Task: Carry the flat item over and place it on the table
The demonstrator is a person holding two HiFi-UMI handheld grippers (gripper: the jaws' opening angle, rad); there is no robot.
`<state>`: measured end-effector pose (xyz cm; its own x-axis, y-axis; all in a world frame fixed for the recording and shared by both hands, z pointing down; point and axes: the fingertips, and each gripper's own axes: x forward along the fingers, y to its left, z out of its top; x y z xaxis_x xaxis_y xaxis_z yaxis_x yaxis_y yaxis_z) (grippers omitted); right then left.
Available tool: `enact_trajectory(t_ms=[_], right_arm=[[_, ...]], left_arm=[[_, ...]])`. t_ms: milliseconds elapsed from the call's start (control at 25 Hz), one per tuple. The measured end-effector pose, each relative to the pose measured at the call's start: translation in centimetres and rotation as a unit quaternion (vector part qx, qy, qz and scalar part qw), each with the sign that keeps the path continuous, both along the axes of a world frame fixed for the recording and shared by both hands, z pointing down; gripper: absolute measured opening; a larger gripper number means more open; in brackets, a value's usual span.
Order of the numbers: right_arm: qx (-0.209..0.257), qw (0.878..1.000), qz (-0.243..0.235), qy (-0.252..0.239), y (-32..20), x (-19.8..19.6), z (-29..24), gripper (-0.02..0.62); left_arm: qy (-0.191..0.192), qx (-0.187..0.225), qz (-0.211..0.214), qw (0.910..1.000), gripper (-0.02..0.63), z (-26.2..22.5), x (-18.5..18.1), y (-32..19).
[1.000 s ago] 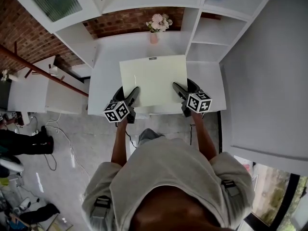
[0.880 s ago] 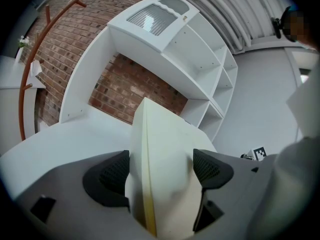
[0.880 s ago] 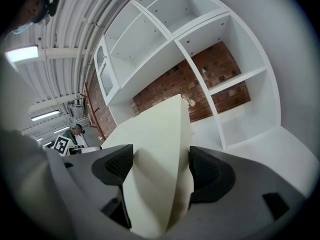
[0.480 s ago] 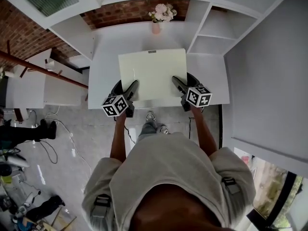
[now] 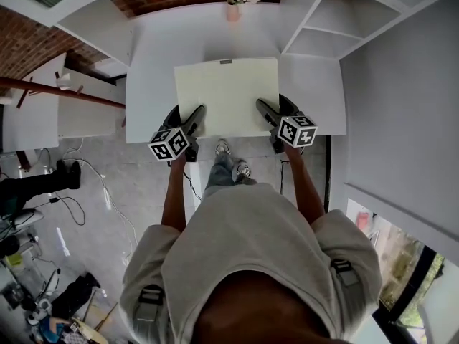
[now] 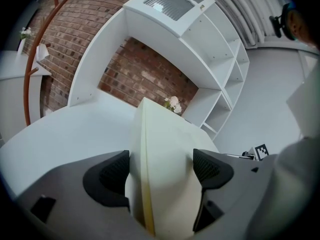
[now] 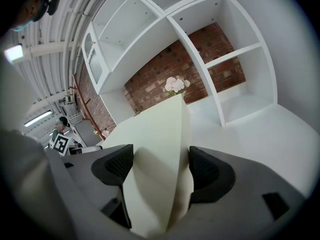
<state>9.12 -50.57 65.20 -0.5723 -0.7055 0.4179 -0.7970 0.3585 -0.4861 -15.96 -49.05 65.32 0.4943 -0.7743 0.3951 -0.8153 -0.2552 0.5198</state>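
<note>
Now you are holding the cream rectangular panel (image 5: 228, 95), seemingly stiff and light, over the white table (image 5: 154, 63) at its near side, left gripper (image 5: 195, 117) and right gripper (image 5: 262, 111) each clamped on a near corner.

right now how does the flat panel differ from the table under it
The flat panel is pale cream; the table is white. The panel is narrower than the table, which shows on both its sides. The panel is clamped by the left gripper and right gripper; the table is ungripped. Both are flat and rectangular.
</note>
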Motion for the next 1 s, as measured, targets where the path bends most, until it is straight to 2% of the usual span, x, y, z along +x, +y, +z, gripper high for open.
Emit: enact_trajectory(t_ms=[680, 1000], right_arm=[[-0.074, 0.997, 0.010, 0.009, 3.9, -1.0, 6.4, 0.367], [-0.098, 0.995, 0.015, 0.015, 4.1, -0.9, 8.4, 0.365]], left_arm=[[0.006, -0.073, 0.008, 0.9973, 0.408, 6.6, -0.9, 3.6], [0.009, -0.103, 0.010, 0.9946, 0.407, 9.1, -0.9, 3.7]])
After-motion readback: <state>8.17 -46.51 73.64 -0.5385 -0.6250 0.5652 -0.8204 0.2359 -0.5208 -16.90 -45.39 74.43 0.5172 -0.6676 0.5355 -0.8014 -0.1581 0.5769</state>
